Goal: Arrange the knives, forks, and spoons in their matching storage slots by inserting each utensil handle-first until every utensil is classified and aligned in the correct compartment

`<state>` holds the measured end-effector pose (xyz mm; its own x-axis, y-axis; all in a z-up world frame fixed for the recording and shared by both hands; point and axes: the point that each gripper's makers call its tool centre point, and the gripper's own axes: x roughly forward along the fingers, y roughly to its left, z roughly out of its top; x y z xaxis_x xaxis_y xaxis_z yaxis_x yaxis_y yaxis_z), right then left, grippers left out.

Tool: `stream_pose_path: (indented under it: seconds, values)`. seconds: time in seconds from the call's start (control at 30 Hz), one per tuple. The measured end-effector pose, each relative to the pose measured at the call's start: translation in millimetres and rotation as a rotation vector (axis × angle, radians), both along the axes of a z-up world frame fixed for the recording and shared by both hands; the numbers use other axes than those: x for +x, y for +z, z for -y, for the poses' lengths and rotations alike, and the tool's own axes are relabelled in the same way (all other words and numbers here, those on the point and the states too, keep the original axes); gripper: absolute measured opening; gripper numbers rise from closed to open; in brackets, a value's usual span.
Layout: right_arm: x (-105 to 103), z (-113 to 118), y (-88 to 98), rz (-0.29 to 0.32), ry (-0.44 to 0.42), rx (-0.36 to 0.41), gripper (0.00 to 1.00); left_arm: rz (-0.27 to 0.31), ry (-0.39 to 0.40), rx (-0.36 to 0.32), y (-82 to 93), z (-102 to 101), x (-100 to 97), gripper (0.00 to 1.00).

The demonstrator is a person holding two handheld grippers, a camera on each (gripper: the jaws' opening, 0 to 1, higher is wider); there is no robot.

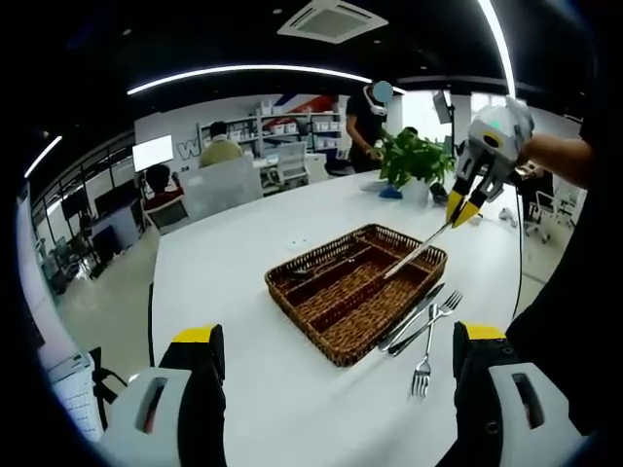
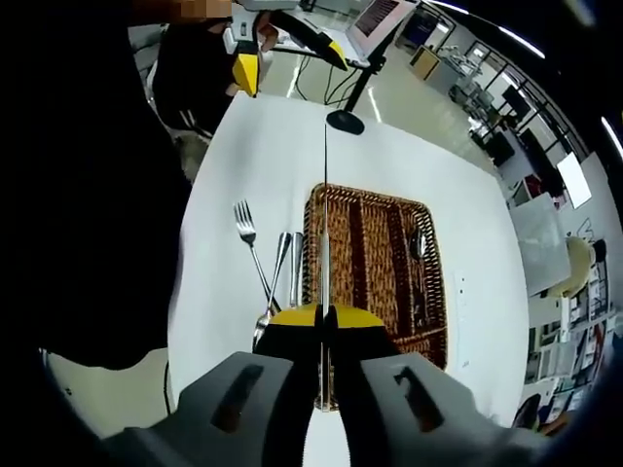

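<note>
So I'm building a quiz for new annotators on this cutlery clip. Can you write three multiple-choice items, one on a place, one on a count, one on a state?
1. Where do the loose forks lie?
A. On the table beside the wicker tray
B. Inside the tray
C. By the plant

2. How many long compartments does the tray have?
A. One
B. Three
C. Six

3. What is the right gripper doing?
A. Open over the tray
B. Shut on a knife
C. Resting on the table

Answers: 1 A, they rest on the white top along the tray's side. 2 B, two dividers split it. 3 B, the yellow-tipped jaws pinch the utensil above the tray.
</note>
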<state>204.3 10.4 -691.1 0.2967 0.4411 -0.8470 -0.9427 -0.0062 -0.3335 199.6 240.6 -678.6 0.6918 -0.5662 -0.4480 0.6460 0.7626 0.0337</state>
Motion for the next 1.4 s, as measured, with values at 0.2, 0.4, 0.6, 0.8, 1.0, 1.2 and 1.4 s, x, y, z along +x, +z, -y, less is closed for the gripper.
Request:
stream_pose_path:
  seconds: [0.2,0.4,0.6,0.8,1.0,1.2,1.4]
  values:
    - [6.8,-1.8,1.5,0.008,-0.001,-0.004,0.0,-0.007,0.007,0.001,-1.8,-0.9,-0.3,0.99]
    - [16.0,-3.3,2.7,0.024,0.003,-0.01,0.0,-0.017,-0.002,0.009,-4.0,-1.7,-1.7,0.99]
    - [24.8,-4.1,5.3,0.035,0.0,-0.009,0.0,0.024,0.019,0.02,0.1,-6.1,1.3,0.99]
    - [33.9,-4.2,6.6,0.046,-0.006,-0.012,0.0,-0.002,0.022,0.008,-1.0,-7.6,-1.1,0.99]
    - [43.4,-5.5,9.4,0.066,0.001,-0.018,0.0,-0.006,0.03,-0.008,-0.5,-9.6,-3.4,0.99]
    - [57.2,-6.9,14.2,0.088,0.007,-0.021,0.0,-0.022,0.033,-0.011,-2.7,-11.5,-5.5,0.99]
    - [74.4,-9.4,20.1,0.132,0.008,-0.013,0.0,-0.023,0.038,-0.014,-2.4,-12.0,-4.8,0.99]
